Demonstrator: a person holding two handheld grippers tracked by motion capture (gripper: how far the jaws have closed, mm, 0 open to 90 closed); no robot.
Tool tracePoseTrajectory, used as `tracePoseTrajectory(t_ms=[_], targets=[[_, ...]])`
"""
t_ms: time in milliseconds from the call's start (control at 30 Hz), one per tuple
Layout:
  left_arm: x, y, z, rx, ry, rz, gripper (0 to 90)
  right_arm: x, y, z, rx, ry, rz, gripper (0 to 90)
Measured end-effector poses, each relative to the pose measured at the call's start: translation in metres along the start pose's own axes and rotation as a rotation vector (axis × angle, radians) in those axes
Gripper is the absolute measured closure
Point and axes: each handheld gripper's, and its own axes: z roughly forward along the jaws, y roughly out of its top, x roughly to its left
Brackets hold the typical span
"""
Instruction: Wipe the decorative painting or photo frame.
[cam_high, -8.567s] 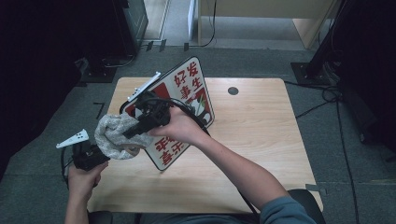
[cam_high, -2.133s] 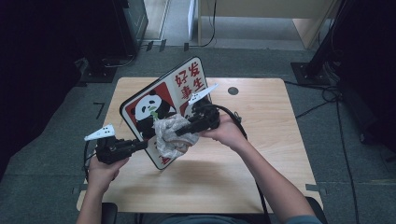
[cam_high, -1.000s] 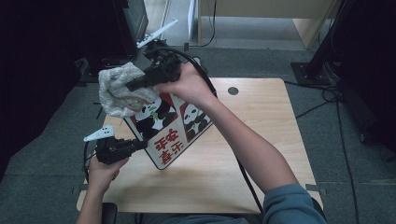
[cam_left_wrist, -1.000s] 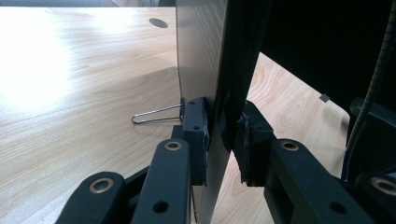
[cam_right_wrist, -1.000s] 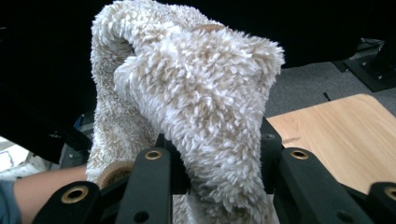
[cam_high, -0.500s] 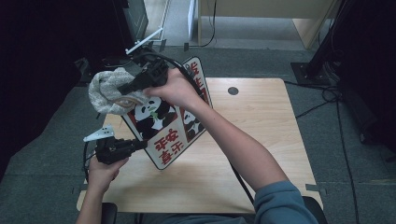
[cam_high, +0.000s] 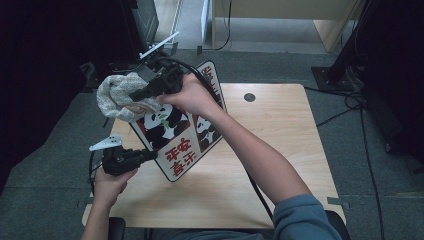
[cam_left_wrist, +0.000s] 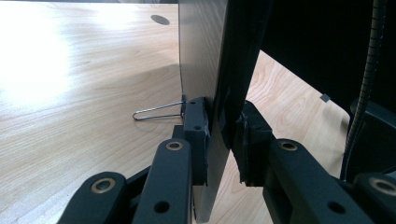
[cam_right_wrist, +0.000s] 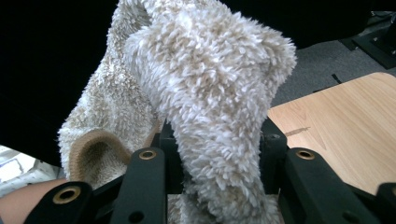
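Observation:
A sign board (cam_high: 184, 131) with panda pictures and red characters stands tilted on the wooden table (cam_high: 280, 150). My left gripper (cam_high: 150, 155) is shut on the board's lower left edge; in the left gripper view the jaws clamp the thin panel (cam_left_wrist: 205, 70). My right gripper (cam_high: 137, 92) is shut on a fluffy beige cloth (cam_high: 117, 95) and holds it against the board's upper left corner. In the right gripper view the cloth (cam_right_wrist: 210, 93) bulges between the jaws and drapes over them.
A wire stand (cam_left_wrist: 156, 112) juts from the board's back onto the table. A round cable hole (cam_high: 249, 97) lies at the table's far side. Dark equipment and cables surround the table on grey carpet; a flexible cable (cam_left_wrist: 366, 70) hangs to the right.
My right gripper carried the cloth from the board's lower middle up to its top left corner, then slid slightly down and left. The left gripper kept its hold on the board.

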Motion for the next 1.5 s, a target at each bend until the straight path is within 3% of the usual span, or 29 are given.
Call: tracePoseTrajectory(t_ms=[433,1500], targets=[[-0.001,0.0,-0.001,0.003,0.011,0.007,77.9,-0.005,-0.002,-0.006,-0.003,0.003,0.011,64.1],[0.0,-0.001,-0.002,0.001,0.014,0.005,78.5,-0.026,-0.006,-0.029,0.005,-0.06,0.056,64.3]])
